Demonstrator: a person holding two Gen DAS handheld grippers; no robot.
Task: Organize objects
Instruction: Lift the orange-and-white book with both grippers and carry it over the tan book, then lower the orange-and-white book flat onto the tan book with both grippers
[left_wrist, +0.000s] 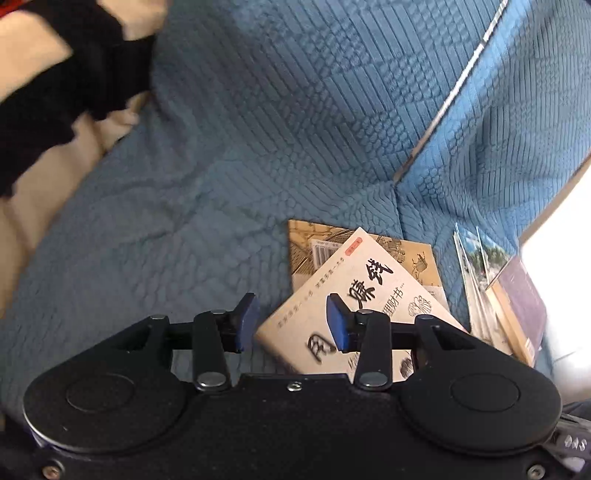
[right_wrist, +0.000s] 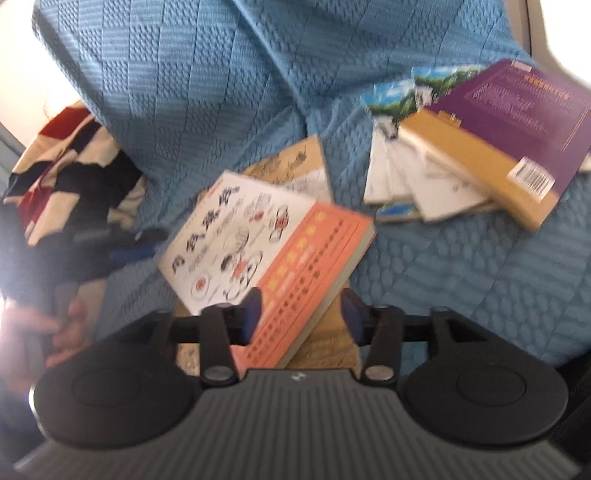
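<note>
Left: patterned cloth (right_wrist: 74, 184) bunched at the sofa's end, untouched.

Your left gripper (left_wrist: 291, 323) has its jaws parted over the corner of the white book (left_wrist: 354, 306), pads clear of it, holding nothing.

Centre: the white book lies askew on a tan book (left_wrist: 410, 254), not squared. Your right gripper (right_wrist: 301, 319) straddles its orange edge (right_wrist: 314, 266); the jaws stand apart and I judge no grip.

Right: a fanned pile under the purple book (right_wrist: 517, 110), loosely gathered on the blue sofa cover (right_wrist: 221, 92). Merging and aligning remain.

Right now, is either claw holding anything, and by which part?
Nothing seems held. The white book lies loose, orange edge inside the open right claw; the left claw is open too.
</note>
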